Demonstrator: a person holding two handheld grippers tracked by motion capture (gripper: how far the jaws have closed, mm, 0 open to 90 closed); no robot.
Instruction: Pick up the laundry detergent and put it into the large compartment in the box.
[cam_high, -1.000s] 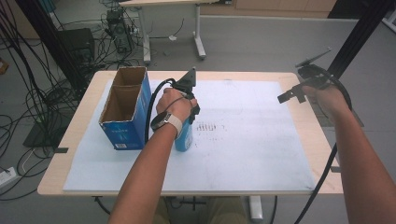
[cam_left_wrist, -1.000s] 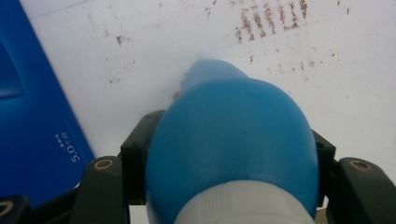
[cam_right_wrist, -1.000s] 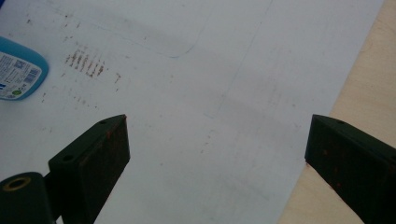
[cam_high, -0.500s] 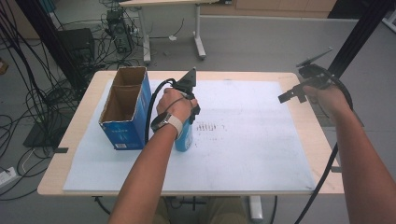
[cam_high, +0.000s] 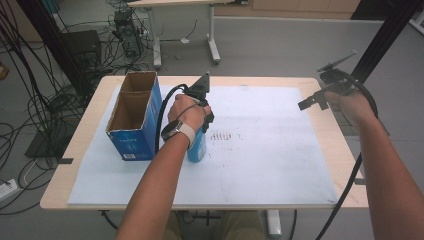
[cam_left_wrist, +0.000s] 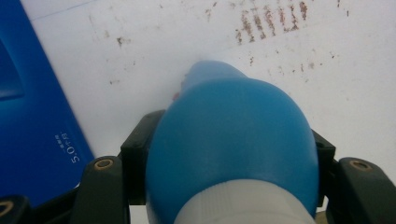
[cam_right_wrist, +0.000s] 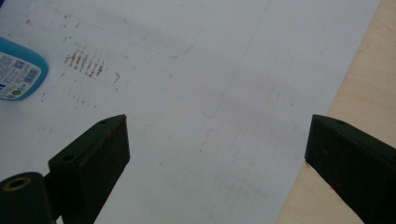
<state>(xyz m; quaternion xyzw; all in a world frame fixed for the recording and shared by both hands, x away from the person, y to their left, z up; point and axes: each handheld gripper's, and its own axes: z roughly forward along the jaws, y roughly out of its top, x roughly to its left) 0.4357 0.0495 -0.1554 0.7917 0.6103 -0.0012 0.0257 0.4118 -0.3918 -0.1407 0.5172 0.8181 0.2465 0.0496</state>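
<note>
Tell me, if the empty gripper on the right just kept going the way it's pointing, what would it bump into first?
Most likely the white sheet covering the table. The right gripper hangs open and aims down at a bare stretch of it; the blue bottle lies well off to one side.

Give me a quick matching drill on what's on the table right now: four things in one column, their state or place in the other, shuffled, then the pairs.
Things:
1. blue bottle
2. cardboard box
3. right gripper
4. brown smudges

States or places:
A. jaws wide apart, nothing between them
B. open-topped, standing at the left of the white sheet
C. clamped between the jaws of the left gripper
D. on the sheet, just right of the bottle

Pairs: 1-C, 2-B, 3-A, 4-D
</note>
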